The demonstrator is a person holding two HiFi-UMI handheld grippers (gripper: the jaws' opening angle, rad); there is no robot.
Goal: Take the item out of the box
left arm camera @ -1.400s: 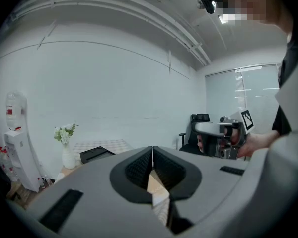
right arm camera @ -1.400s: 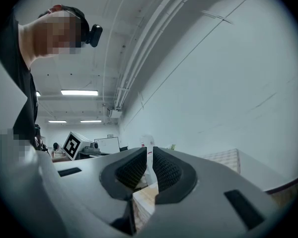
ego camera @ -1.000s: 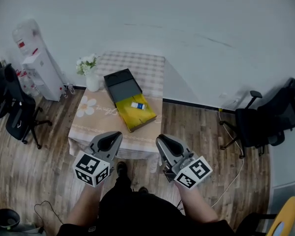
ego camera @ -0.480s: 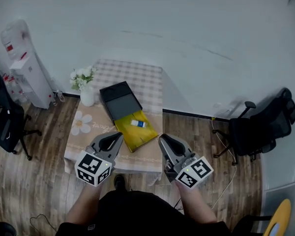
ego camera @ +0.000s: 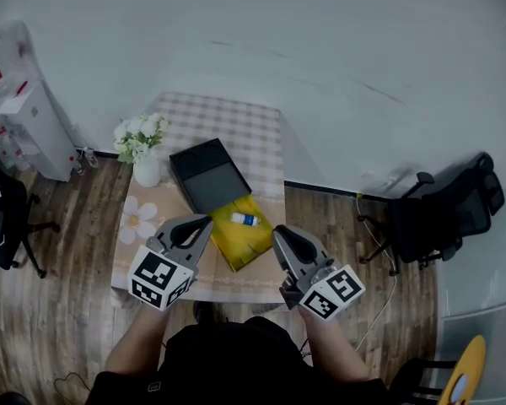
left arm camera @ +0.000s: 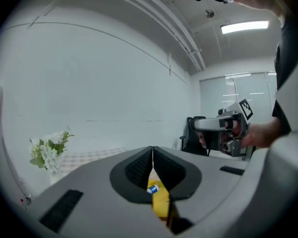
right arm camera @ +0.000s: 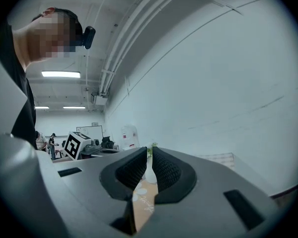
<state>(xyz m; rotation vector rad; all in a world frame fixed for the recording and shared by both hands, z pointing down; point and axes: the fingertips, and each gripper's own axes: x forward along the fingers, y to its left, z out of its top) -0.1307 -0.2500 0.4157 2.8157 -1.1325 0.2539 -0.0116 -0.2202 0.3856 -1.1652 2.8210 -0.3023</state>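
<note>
Left gripper [ego camera: 202,222] clenched shut, right gripper [ego camera: 281,231] all but shut, both empty, hover over the table's [ego camera: 135,236] near edge, approaching; next, one must open and reach toward twelve o'clock for the bottle [ego camera: 244,219] in the box [ego camera: 251,247].

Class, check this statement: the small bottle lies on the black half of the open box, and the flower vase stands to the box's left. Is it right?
Not quite. The head view shows the small bottle lying on the yellow half of the open box, not the black half. The flower vase does stand to the box's left.
</note>
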